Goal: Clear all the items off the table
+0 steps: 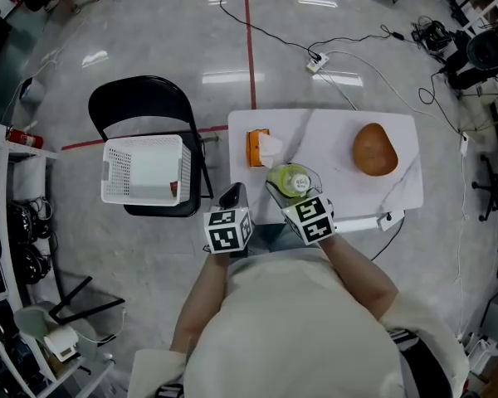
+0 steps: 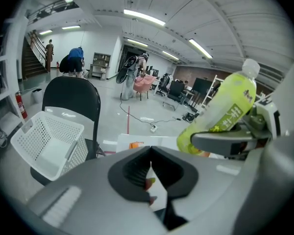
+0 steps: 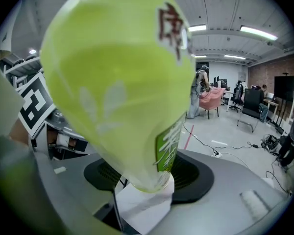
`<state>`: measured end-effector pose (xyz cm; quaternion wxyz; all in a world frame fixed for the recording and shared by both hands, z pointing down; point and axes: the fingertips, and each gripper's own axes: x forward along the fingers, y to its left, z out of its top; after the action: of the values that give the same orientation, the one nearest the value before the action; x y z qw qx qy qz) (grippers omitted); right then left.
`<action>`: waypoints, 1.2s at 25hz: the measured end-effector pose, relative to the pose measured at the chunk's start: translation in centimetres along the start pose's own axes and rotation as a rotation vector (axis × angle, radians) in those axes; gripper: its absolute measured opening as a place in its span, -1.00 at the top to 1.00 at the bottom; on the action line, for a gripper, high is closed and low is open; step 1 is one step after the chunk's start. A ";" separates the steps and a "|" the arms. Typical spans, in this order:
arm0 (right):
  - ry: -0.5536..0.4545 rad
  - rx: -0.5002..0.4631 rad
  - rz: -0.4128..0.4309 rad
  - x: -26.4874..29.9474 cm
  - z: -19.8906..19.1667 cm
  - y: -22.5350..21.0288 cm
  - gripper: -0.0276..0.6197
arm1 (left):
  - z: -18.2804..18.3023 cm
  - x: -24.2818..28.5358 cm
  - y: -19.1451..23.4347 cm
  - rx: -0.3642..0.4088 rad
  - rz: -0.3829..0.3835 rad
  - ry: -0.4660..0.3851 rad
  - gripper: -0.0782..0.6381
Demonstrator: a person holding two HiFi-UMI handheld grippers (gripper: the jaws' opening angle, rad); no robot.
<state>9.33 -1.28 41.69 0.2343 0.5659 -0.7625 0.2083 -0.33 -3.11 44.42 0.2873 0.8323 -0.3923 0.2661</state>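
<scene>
My right gripper (image 1: 289, 191) is shut on a yellow-green drink bottle (image 1: 292, 179), held off the white table (image 1: 332, 127) near its front edge. In the right gripper view the bottle (image 3: 122, 92) fills the frame, and both pads of the right gripper (image 3: 147, 180) sit against it. The left gripper (image 1: 232, 196) hangs just left of the table's front corner, shut and empty; its pads (image 2: 137, 173) meet in the left gripper view. That view also shows the bottle (image 2: 220, 114) at the right. On the table lie an orange packet with white tissue (image 1: 260, 148) and a brown rounded lump (image 1: 374, 149).
A white plastic basket (image 1: 145, 169) sits on a black folding chair (image 1: 141, 98) left of the table, also shown as the basket (image 2: 49, 143). Cables and a power strip (image 1: 317, 62) run over the floor beyond the table. Shelving (image 1: 8, 247) stands at the far left.
</scene>
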 end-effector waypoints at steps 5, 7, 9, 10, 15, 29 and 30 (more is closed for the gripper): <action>-0.011 -0.040 0.050 0.0 0.8 -0.9 0.04 | 1.1 0.5 -0.8 -0.019 0.030 -0.032 0.76; -0.014 -0.062 0.073 0.0 1.0 -1.2 0.04 | 1.2 0.7 -1.0 -0.040 0.043 -0.038 0.76; -0.015 -0.084 0.095 0.0 1.2 -1.5 0.04 | 1.2 0.8 -1.1 -0.061 0.061 -0.045 0.76; -0.016 -0.094 0.108 0.0 1.2 -1.5 0.04 | 1.2 0.8 -1.1 -0.070 0.072 -0.050 0.76; -0.022 -0.127 0.166 0.1 1.4 -1.7 0.04 | 1.2 0.7 -1.1 -0.108 0.129 -0.081 0.76; 0.004 -0.193 0.266 2.1 2.2 2.9 0.04 | 0.9 -2.3 3.0 -0.175 0.205 -0.126 0.76; 0.003 -0.194 0.268 2.5 2.5 3.4 0.04 | 0.9 -2.5 3.6 -0.175 0.210 -0.127 0.76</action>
<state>5.12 -3.74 41.01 0.2593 0.4334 -0.8474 0.1639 -4.43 -4.39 43.16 0.3040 0.7737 -0.5162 0.2063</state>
